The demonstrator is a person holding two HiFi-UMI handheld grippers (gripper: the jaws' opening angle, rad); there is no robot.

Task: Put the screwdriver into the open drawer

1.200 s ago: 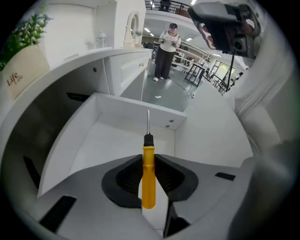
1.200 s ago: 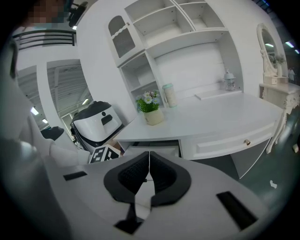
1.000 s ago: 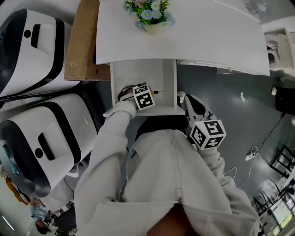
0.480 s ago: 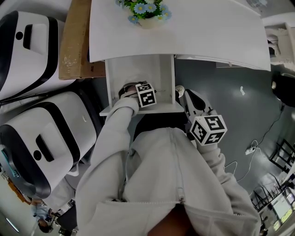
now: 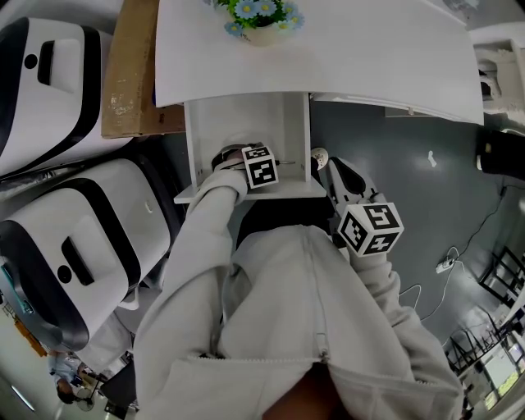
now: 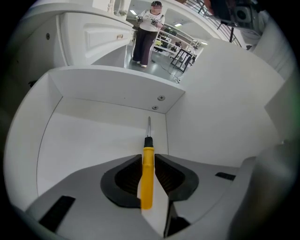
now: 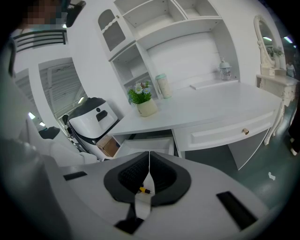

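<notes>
Reaching down into the open drawer point(image 5: 246, 115), the left gripper point(image 6: 148, 157) holds the screwdriver point(image 6: 147, 180) inside it. The jaws, which have just opened a trifle, clamp the yellow handle from both sides. The metal shaft sticks out past the jaws and points at a corner of the drawer, close to a wall with two screw heads in it. Whether the tool touches the drawer's white floor cannot be told.

The right gripper point(image 7: 149, 155) hangs outside the drawer, just beside its front right corner as seen from above. Its jaws are pressed together with nothing between them.

The drawer is pulled out from under a white desk point(image 5: 369, 57), toward the person, whose pale sleeves and jacket fill the space in front of it. A pot of flowers point(image 5: 261, 15) stands on the desk, straight behind the drawer. A cardboard box point(image 5: 131, 74) lies left of the drawer, under the desk's edge. Two white and black machines point(image 5: 74, 238) stand further left of the drawer. Grey floor point(image 5: 410, 180) spreads out to the drawer's right.
</notes>
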